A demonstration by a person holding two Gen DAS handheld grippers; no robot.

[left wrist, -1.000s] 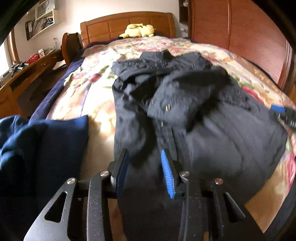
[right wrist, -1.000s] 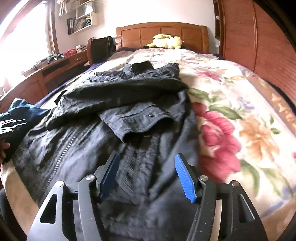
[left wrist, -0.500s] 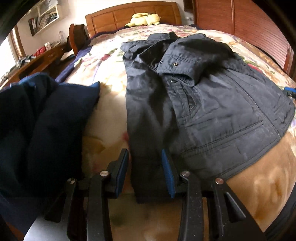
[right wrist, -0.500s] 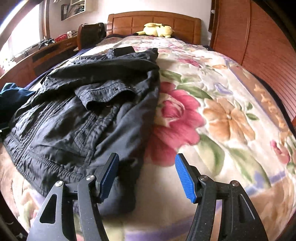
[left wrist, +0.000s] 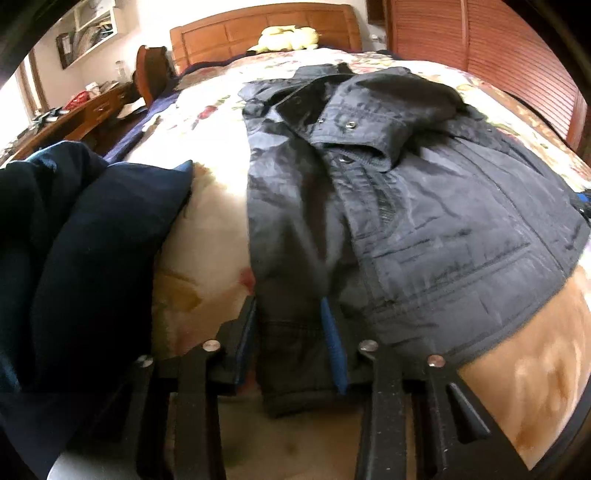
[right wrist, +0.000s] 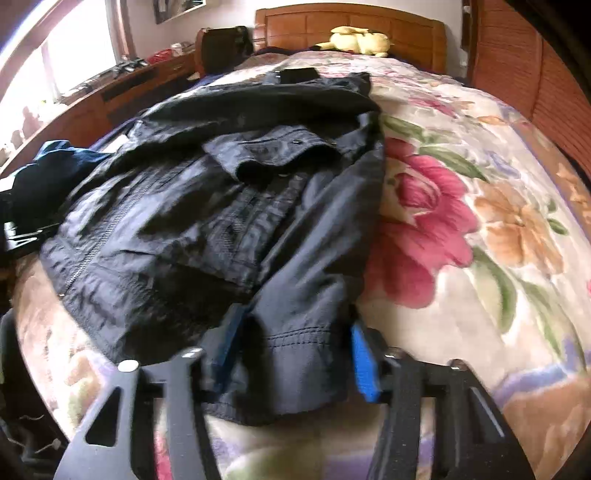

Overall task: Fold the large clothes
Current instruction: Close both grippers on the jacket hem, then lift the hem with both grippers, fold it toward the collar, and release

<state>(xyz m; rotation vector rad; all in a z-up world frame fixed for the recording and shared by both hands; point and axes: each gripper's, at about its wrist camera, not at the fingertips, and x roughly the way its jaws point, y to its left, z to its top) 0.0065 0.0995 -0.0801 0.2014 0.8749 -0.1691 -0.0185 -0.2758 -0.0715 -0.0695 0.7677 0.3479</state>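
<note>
- both grippers have just been closing: left gripper [left wrist: 291, 343] now straddles 1 sleeve cuff, right gripper [right wrist: 295, 354] the other; whether either grips, i cannot tell.
- black jacket [left wrist: 424, 206] lies spread on the floral bed [right wrist: 480, 221].

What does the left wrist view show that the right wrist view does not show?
Only the left wrist view: a folded navy cloth beside the black jacket, and the left gripper around one cuff. Only the right wrist view: large red flowers on the blanket, and the right gripper around the other cuff. Both: the jacket, the headboard and the yellow plush toy.
</note>
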